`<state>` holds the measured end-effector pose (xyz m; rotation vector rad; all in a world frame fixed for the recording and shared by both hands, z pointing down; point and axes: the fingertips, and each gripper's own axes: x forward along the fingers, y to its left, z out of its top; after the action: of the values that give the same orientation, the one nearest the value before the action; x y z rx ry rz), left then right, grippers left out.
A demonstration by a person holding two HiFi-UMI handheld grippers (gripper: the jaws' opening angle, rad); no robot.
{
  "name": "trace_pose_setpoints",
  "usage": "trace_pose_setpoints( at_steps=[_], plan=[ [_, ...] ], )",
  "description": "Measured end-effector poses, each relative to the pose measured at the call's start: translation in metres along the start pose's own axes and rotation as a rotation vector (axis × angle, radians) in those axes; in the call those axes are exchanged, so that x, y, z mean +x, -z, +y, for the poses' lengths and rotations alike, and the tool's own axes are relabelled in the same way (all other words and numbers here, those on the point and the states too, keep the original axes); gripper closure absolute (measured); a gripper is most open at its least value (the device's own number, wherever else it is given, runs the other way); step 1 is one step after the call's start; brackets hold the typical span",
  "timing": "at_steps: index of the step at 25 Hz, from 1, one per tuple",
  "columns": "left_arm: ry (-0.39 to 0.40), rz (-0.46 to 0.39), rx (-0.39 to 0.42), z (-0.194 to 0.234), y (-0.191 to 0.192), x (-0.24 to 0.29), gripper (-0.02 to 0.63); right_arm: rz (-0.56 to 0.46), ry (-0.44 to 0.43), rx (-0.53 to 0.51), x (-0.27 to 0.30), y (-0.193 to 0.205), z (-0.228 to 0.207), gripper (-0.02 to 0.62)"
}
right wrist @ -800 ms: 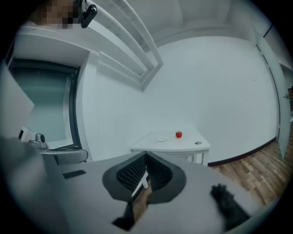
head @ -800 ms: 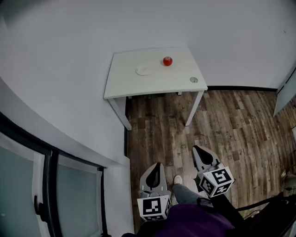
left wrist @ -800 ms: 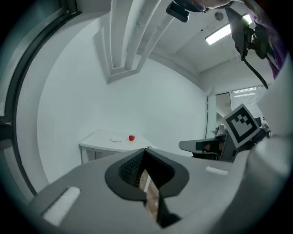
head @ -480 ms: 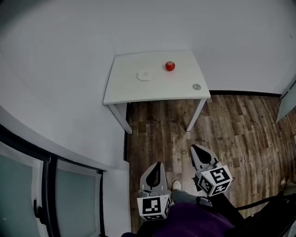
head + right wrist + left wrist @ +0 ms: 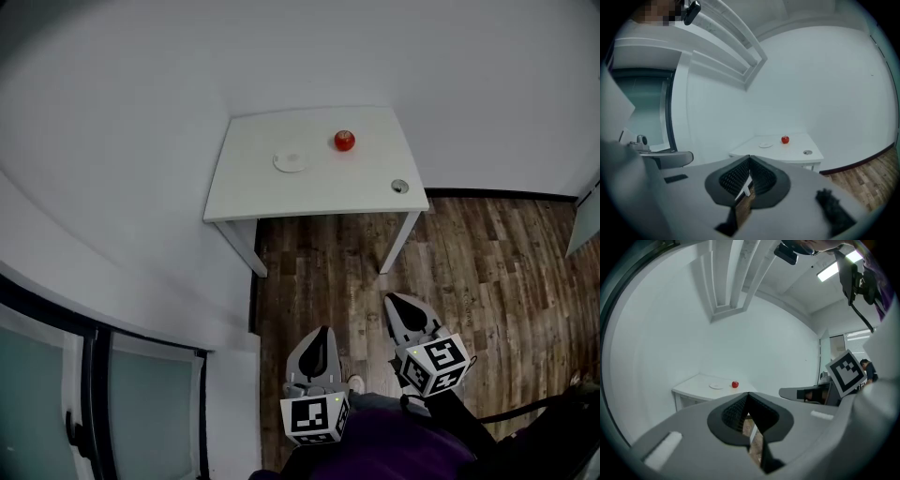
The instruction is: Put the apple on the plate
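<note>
Both sets of jaws are closed on nothing, and the left gripper (image 5: pixel 322 336) and right gripper (image 5: pixel 396 305) are well short of the bench (image 5: pixel 319 192). The apple (image 5: pixel 344 141) sits near the plate (image 5: pixel 292 162), apart from it — best to close in squarely and open the jaws early.

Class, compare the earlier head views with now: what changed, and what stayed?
The white table sits slightly lower in the head view. Nothing was gripped or released. The red apple stays beside the small white plate; left gripper and right gripper stay shut, empty.

head view: steeply down, far from table (image 5: pixel 319 187); both gripper views: near-level, far; all share table
</note>
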<state>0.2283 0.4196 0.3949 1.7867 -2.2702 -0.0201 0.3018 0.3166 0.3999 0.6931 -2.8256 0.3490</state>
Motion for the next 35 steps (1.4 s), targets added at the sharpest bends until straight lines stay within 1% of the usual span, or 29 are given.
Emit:
trace_pose_setpoints(
  at_steps=[7,12,17,24,31,35],
  plan=[
    [-0.007,0.019,0.007,-0.004,0.002,0.017,0.598,0.008,-0.013,0.023,0.007,0.001,-0.015,0.584],
    [-0.007,0.029,0.011,0.004,0.001,0.032,0.598,0.008,-0.008,0.030,0.021,-0.002,-0.023,0.584],
    [0.005,0.026,0.016,0.019,-0.008,0.060,0.598,0.004,0.001,0.036,0.049,-0.011,-0.033,0.584],
    [0.042,0.026,0.024,0.047,-0.027,0.108,0.598,0.001,0.014,0.039,0.097,-0.030,-0.039,0.584],
    [0.072,0.014,0.040,0.082,-0.046,0.152,0.600,-0.006,0.045,0.037,0.148,-0.046,-0.046,0.584],
    [0.082,0.019,0.033,0.105,-0.052,0.173,0.598,-0.008,0.061,0.039,0.177,-0.053,-0.048,0.584]
  ],
)
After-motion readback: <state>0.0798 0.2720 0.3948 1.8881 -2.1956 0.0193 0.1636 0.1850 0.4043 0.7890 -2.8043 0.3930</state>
